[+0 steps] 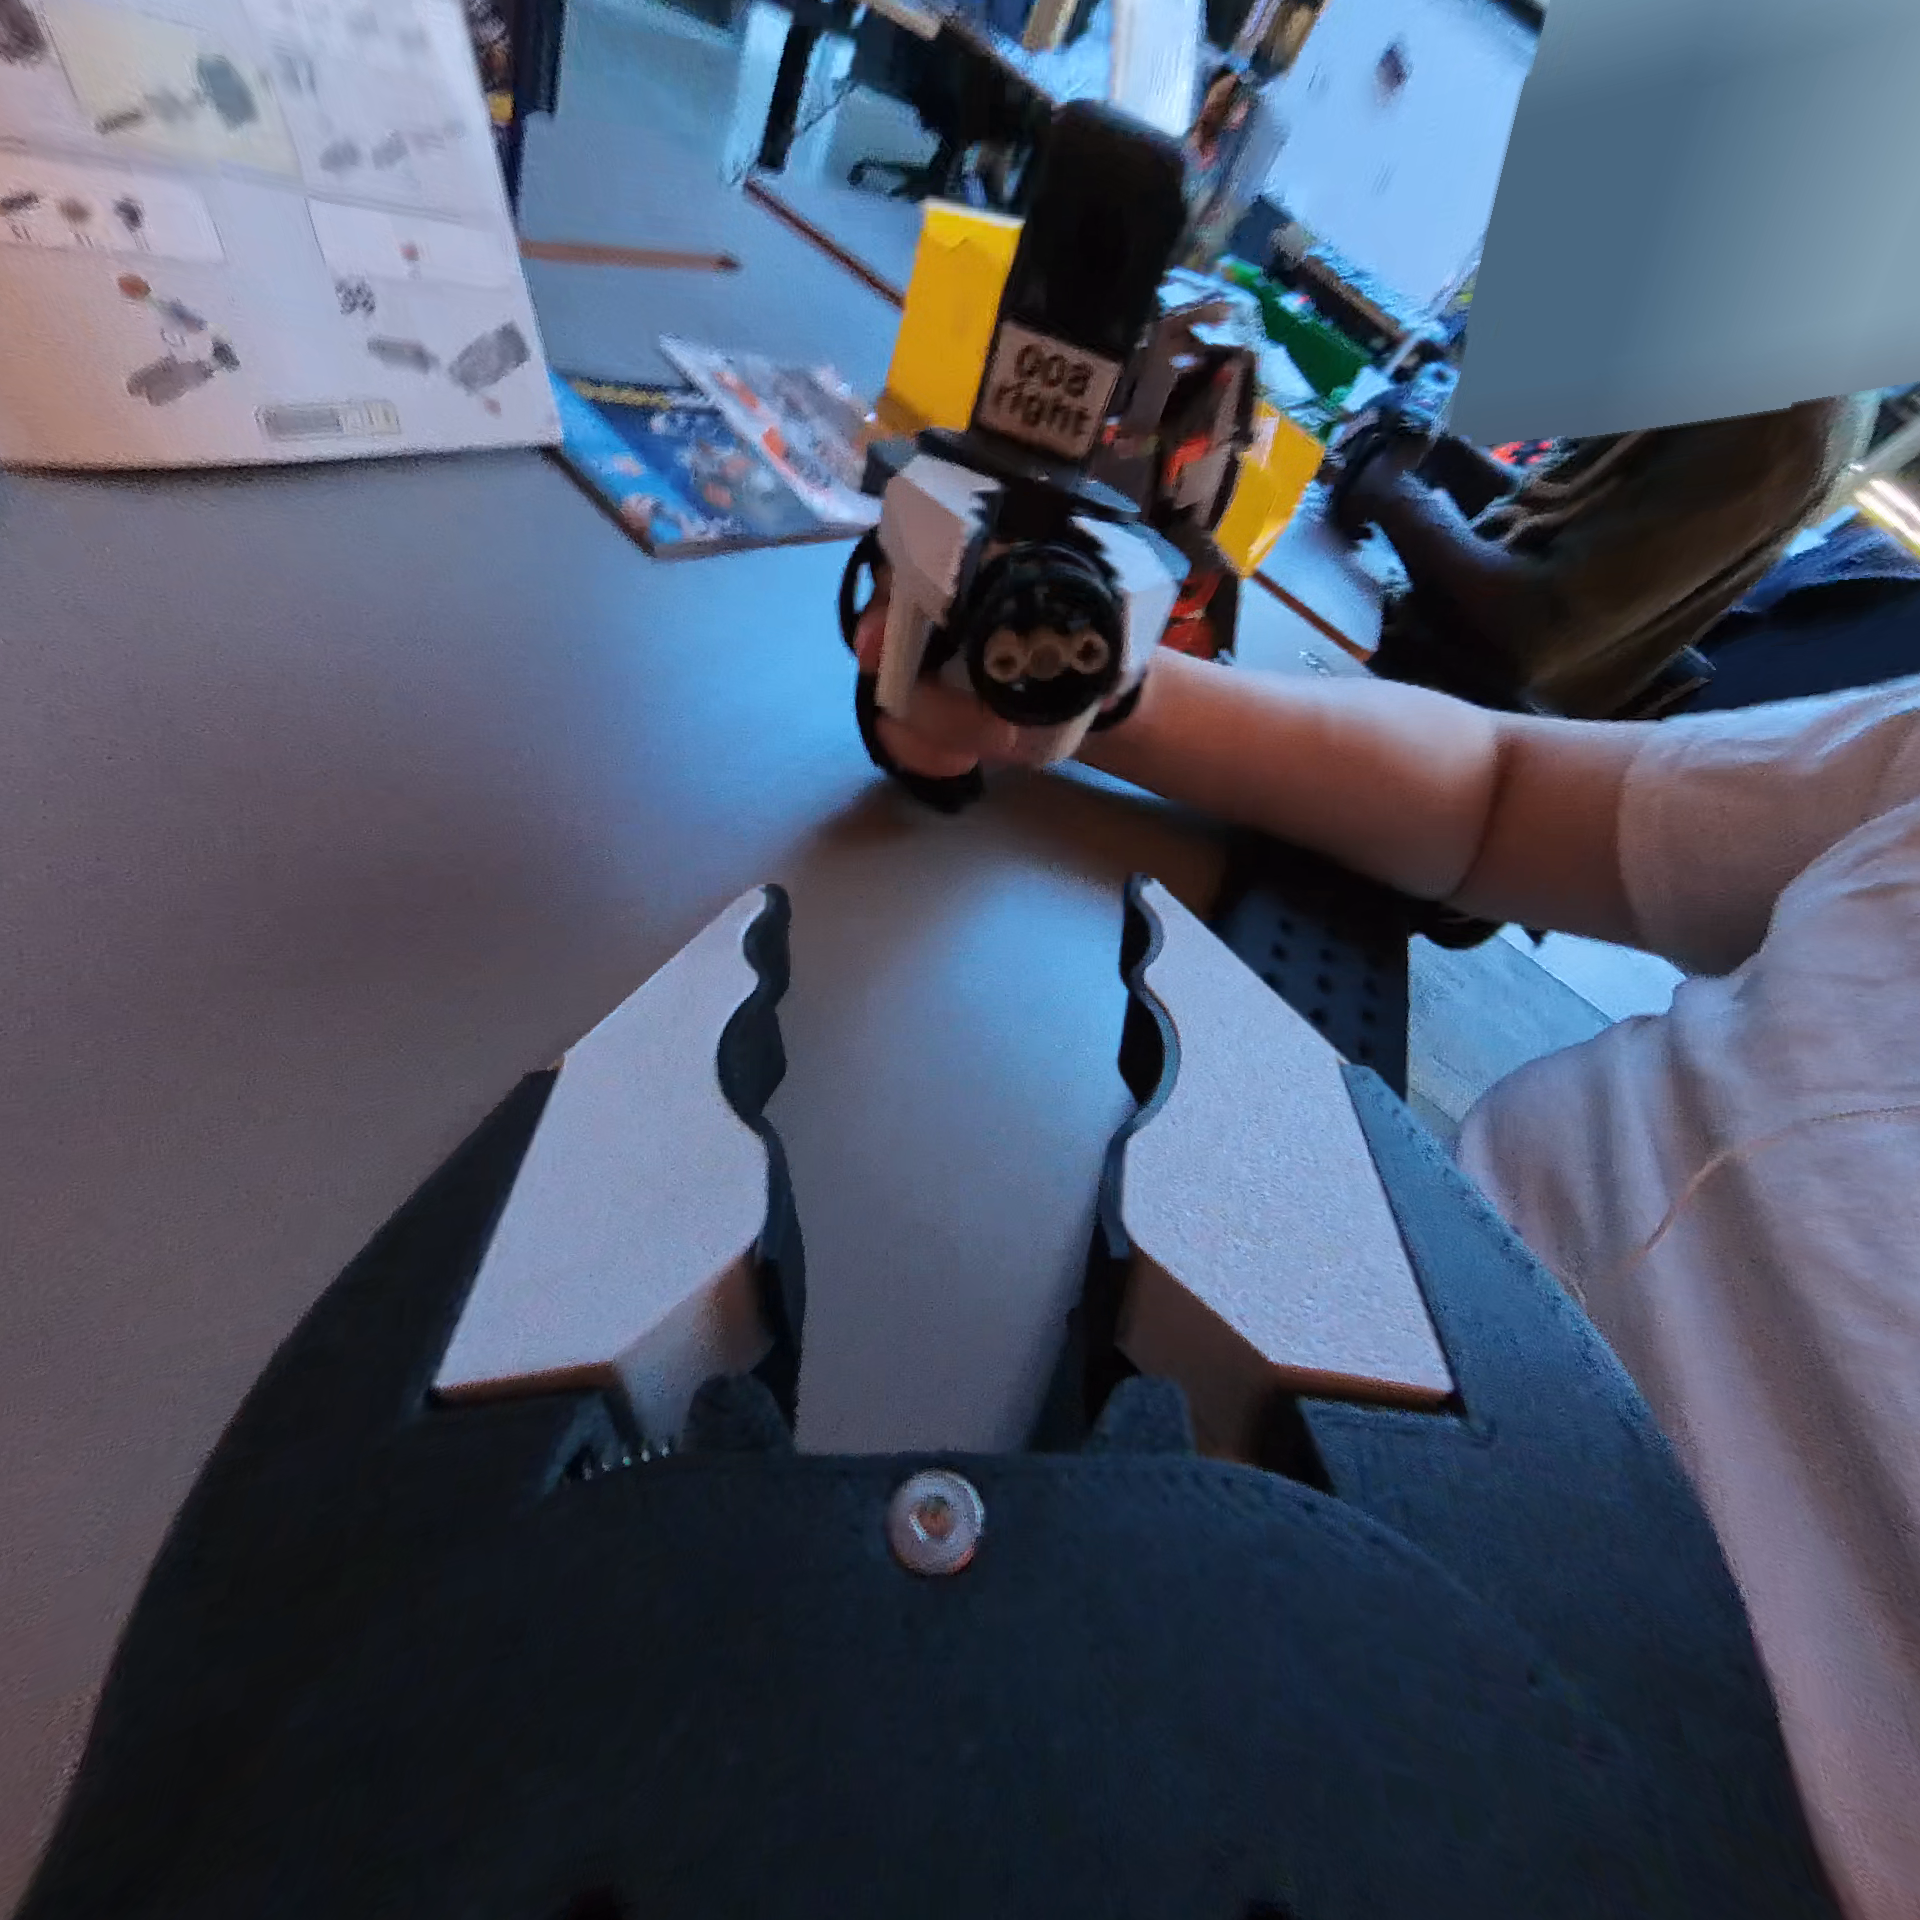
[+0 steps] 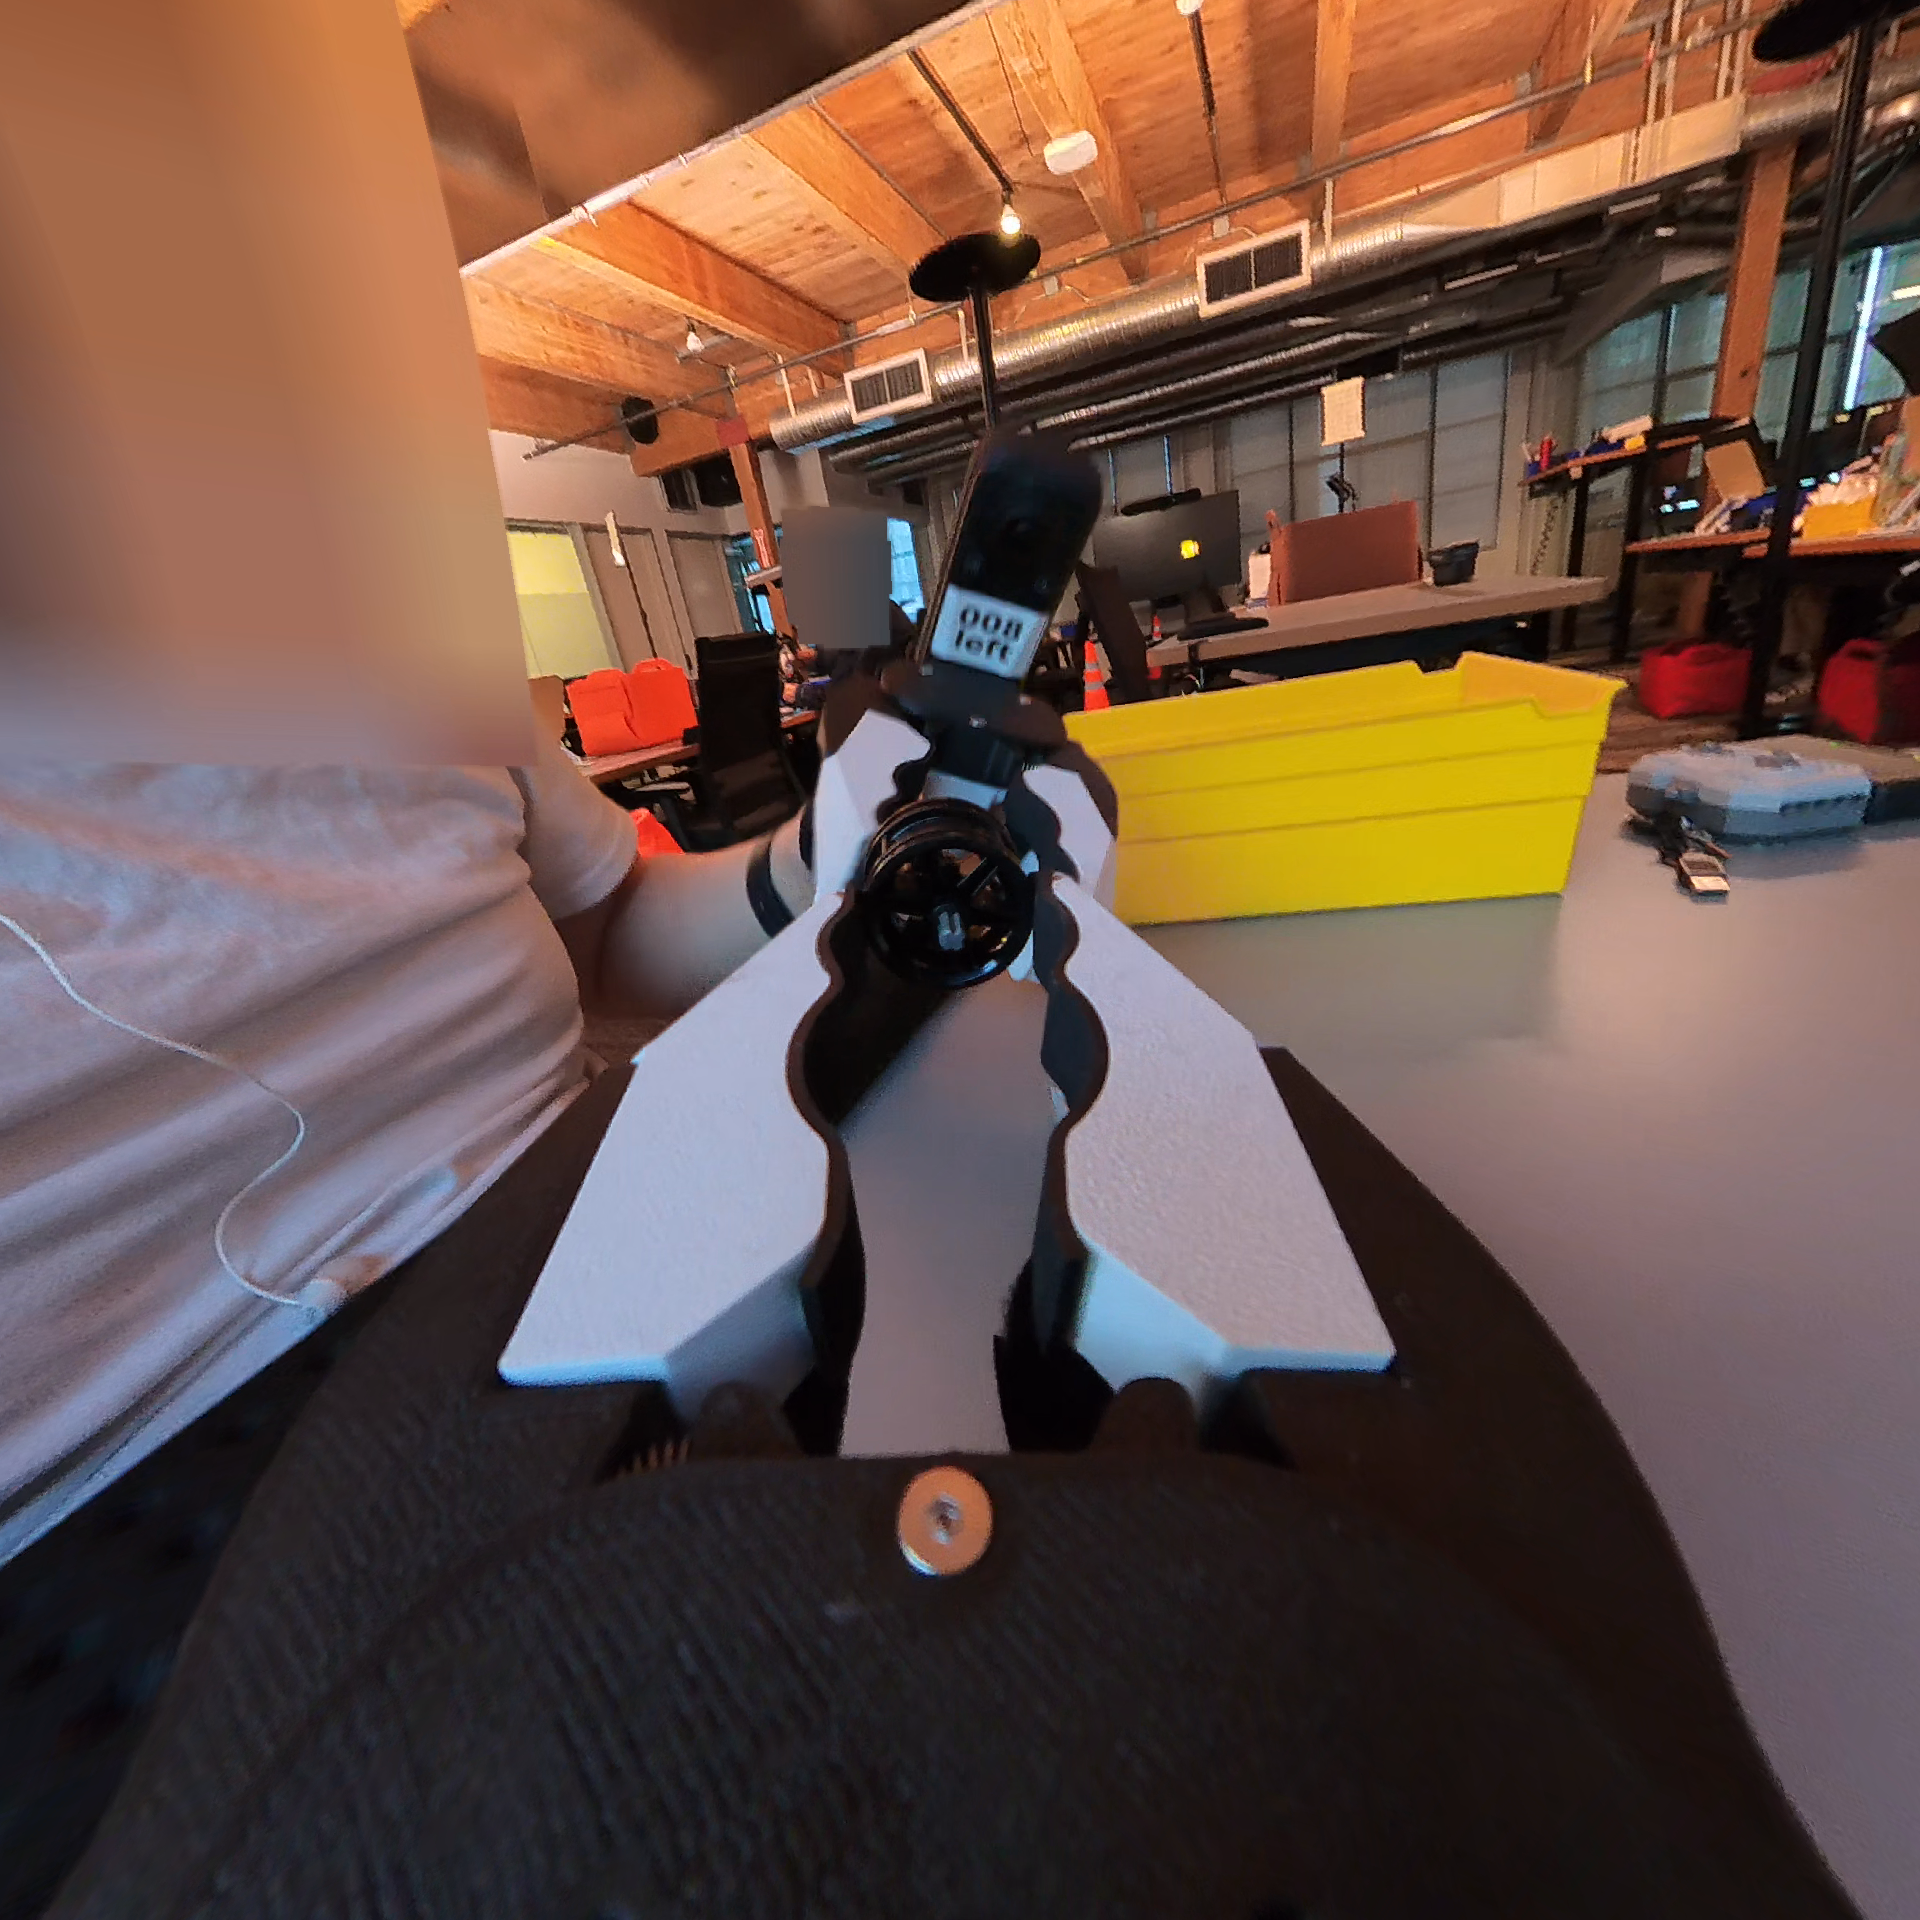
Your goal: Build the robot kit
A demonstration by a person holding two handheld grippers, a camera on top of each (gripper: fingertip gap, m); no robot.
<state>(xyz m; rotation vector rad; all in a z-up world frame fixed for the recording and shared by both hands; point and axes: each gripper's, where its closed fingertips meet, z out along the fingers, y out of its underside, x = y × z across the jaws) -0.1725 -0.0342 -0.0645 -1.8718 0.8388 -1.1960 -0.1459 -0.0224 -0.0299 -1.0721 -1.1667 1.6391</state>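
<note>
Left wrist view: the left gripper [image 1: 956, 904] is wide open and empty above the table [image 1: 312, 831]; ahead, the right gripper [image 1: 1023, 634] pinches a black wheel assembly [image 1: 1039, 649].

Right wrist view: the right gripper [image 2: 940, 935] clamps the black wheel assembly [image 2: 945, 920] at its fingertips; it looks like light, rigid plastic, best held by the hub. A yellow bin [image 2: 1340, 800] sits ahead-right.

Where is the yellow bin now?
In the right wrist view the yellow bin stands on the grey table, on the right, behind the right gripper, which is shut on a black wheel part.
</note>
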